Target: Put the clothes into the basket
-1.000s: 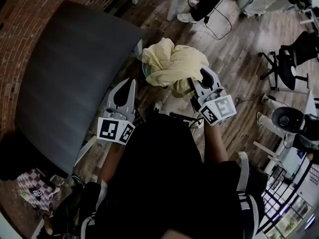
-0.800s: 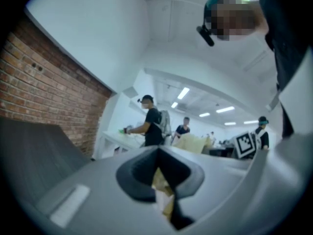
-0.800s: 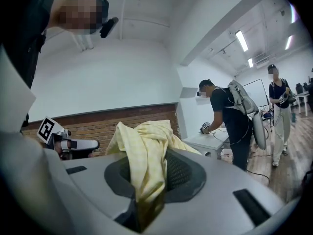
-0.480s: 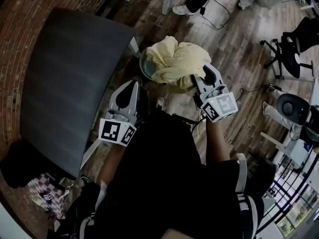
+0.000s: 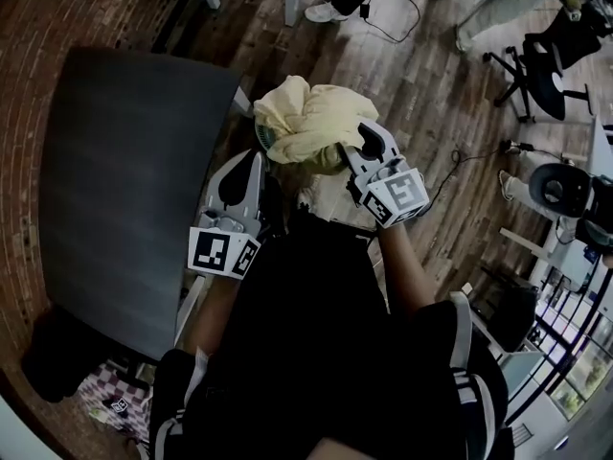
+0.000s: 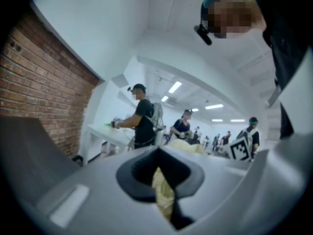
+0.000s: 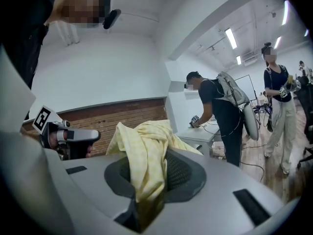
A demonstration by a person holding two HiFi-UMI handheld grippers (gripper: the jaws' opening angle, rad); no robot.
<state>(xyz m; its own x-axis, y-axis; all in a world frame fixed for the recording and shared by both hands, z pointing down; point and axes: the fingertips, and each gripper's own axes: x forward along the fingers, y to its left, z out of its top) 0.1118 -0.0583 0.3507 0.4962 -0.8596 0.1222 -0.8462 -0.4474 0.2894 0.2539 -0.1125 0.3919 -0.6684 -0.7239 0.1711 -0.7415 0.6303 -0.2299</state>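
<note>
A bunched pale yellow cloth (image 5: 306, 127) hangs over a round green basket (image 5: 261, 142) on the wood floor beside the table. My right gripper (image 5: 356, 148) is shut on the cloth's near right edge, and the fabric (image 7: 146, 155) runs up out of its pinched jaws. The left gripper (image 5: 251, 166) sits low at the cloth's left, next to the basket rim. A strip of the yellow fabric (image 6: 164, 195) is caught in its closed jaws. Most of the basket is hidden under the cloth.
A dark grey table (image 5: 115, 180) fills the left side, with a brick surface beyond it. Office chairs (image 5: 536, 75) and cables lie on the wood floor to the right. People stand at the top edge. A checkered bag (image 5: 115, 401) is at the bottom left.
Both grippers have come down with the yellow cloth. The right gripper has shifted left, closer to the left one, and the bundle now sits lower over the basket.
</note>
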